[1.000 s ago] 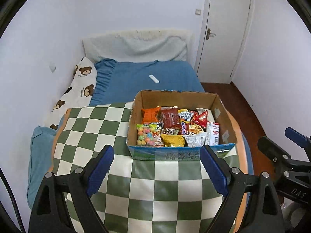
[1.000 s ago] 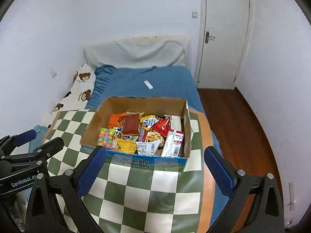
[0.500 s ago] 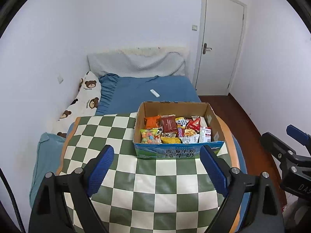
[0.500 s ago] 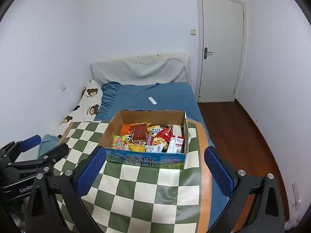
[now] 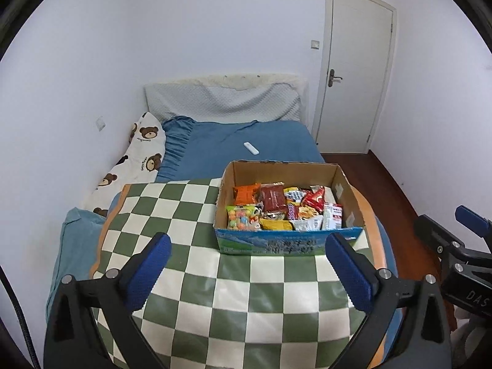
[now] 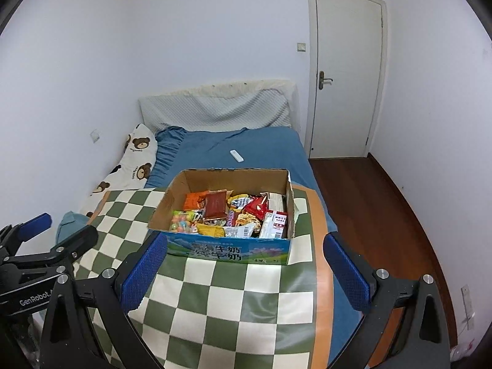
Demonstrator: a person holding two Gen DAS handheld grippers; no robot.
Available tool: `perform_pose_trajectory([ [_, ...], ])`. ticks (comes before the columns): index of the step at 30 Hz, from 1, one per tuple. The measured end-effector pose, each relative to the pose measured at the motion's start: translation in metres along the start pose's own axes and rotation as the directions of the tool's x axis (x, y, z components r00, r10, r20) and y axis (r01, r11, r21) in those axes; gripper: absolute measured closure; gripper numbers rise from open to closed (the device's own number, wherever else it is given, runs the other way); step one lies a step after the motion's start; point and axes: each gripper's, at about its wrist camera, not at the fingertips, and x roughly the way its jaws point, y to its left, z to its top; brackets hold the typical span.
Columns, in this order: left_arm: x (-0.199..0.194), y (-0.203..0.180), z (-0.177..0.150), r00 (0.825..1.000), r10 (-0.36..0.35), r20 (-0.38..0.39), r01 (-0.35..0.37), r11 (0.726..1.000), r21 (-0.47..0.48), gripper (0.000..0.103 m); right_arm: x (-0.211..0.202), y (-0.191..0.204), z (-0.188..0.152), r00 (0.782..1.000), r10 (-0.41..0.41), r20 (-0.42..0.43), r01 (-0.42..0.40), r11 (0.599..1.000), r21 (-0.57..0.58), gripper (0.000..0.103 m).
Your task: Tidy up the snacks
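Left gripper (image 5: 246,264): fingers (image 5: 147,269) standing wide apart, gripping nothing, hovering over the near end of the checked cloth (image 5: 190,279)
Right gripper (image 6: 243,266): fingers (image 6: 143,269) likewise spread wide and carrying nothing, hanging just short of the box front
Cardboard box (image 5: 289,243): sitting on the cloth's far right part; blue printed front, open top
Snacks (image 5: 284,209): all lying inside the box in a loose jumble: orange packet, dark red packet, candy bag, yellow pack, white-and-red carton at the right; none showing on the cloth
Step in hand: both grippers are idling clear of the load; this is fitting either packets all gathered in, or a heap awaiting sorting
Beyond: blue bed (image 5: 246,141), white remote (image 5: 251,148), closed door (image 5: 353,70)
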Motion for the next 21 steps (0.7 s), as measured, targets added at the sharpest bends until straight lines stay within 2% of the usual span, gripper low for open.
perform_pose_trajectory([
  [10, 0.059, -0.005, 0.016, 0.998, 0.037, -0.055, -0.037, 0.999, 0.003, 0.000, 0.057, -0.007, 0.012, 0.999, -0.045, -0.030, 0.045, 0.999, 0.014, 0.000],
  [21, 0.097, -0.004, 0.022, 0.993, 0.062, -0.098, -0.062, 0.998, 0.007, 0.000, 0.102, -0.008, 0.015, 0.995, -0.062, -0.084, 0.063, 0.998, 0.009, 0.000],
])
